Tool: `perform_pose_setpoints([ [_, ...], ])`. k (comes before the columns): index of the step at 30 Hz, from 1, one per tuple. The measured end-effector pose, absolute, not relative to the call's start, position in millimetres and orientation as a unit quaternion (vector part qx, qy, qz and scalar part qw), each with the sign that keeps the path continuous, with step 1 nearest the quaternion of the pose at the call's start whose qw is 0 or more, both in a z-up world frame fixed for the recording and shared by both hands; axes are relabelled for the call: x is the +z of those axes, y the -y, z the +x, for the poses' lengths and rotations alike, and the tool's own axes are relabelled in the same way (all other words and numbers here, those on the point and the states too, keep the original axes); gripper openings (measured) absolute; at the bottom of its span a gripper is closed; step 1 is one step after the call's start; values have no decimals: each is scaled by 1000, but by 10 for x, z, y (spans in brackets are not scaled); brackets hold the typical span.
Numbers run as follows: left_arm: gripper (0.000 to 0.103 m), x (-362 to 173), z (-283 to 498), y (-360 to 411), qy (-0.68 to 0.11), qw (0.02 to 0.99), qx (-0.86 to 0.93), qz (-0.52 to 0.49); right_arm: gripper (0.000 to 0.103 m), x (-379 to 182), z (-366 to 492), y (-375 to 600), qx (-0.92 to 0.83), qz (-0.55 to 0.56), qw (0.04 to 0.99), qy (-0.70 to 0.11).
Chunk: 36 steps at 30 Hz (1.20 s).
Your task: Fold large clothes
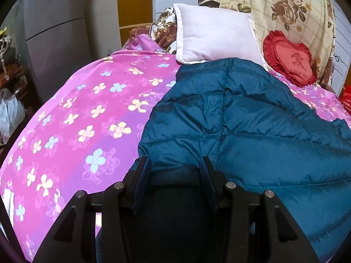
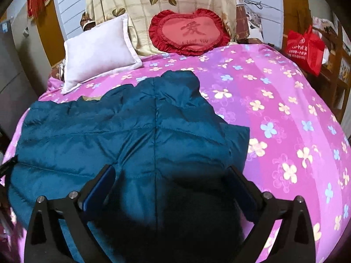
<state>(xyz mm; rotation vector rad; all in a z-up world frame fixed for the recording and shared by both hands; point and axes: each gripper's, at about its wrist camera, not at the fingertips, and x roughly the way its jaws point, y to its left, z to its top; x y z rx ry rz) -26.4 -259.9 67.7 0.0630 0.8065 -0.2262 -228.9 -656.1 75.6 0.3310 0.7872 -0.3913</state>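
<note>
A teal quilted puffer jacket (image 1: 241, 120) lies spread on a bed with a pink flowered sheet (image 1: 76, 109). My left gripper (image 1: 174, 164) is open at the jacket's near left edge, with jacket fabric lying between its fingers. In the right wrist view the same jacket (image 2: 122, 135) lies across the sheet (image 2: 285, 120). My right gripper (image 2: 171, 171) is wide open over the jacket's near right part, with fabric bulging up between the fingers. Neither gripper is pinched shut on the cloth.
A white pillow (image 1: 217, 35) and a red heart cushion (image 1: 289, 59) rest at the head of the bed against a floral cover (image 2: 166, 4). A red bag (image 2: 307, 48) stands on a wooden stand at right. A grey cabinet (image 1: 54, 32) stands left.
</note>
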Motion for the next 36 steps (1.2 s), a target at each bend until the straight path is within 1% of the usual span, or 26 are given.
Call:
perform_pose_setpoints([
  [2, 28, 746, -279, 2548, -405, 905, -127, 18, 102, 785, -2328, 6582, -186, 160, 891, -383],
  [5, 28, 878, -271, 2329, -420, 892, -160, -39, 103, 836, -2409, 6681, -185, 172, 890, -380],
  [6, 30, 893, -252, 2265, -425, 889, -164, -54, 103, 841, -2430, 6717, -184, 179, 889, -380],
  [9, 43, 866, -144, 2042, -445, 867, -192, -120, 103, 811, -2484, 6922, -186, 209, 880, -385],
  [10, 45, 832, -107, 1992, -451, 860, -198, -136, 103, 794, -2495, 6984, -185, 219, 877, -385],
  [12, 46, 743, -31, 1936, -464, 847, -205, -157, 103, 741, -2498, 7090, -180, 239, 871, -390],
  [15, 48, 624, 23, 1992, -472, 839, -222, -155, 103, 613, -2473, 7255, -173, 272, 857, -403],
  [19, 55, 490, 76, 2072, -482, 830, -241, -146, 103, 462, -2428, 7425, -155, 314, 850, -392],
  [23, 59, 331, 193, 2024, -507, 803, -259, -179, 103, 322, -2307, 7550, -129, 344, 840, -399],
  [25, 64, 243, 251, 1992, -521, 787, -264, -201, 103, 274, -2251, 7583, -117, 350, 838, -401],
  [27, 65, 227, 272, 1984, -518, 784, -271, -207, 103, 216, -2187, 7593, -100, 353, 838, -405],
  [29, 66, 241, 275, 2025, -515, 788, -276, -194, 103, 170, -2138, 7592, -85, 358, 837, -404],
  [34, 77, 260, 263, 2168, -506, 797, -287, -161, 103, 160, -2042, 7517, -71, 342, 842, -412],
  [36, 78, 265, 276, 2210, -504, 799, -286, -156, 103, 161, -2020, 7481, -64, 342, 841, -414],
])
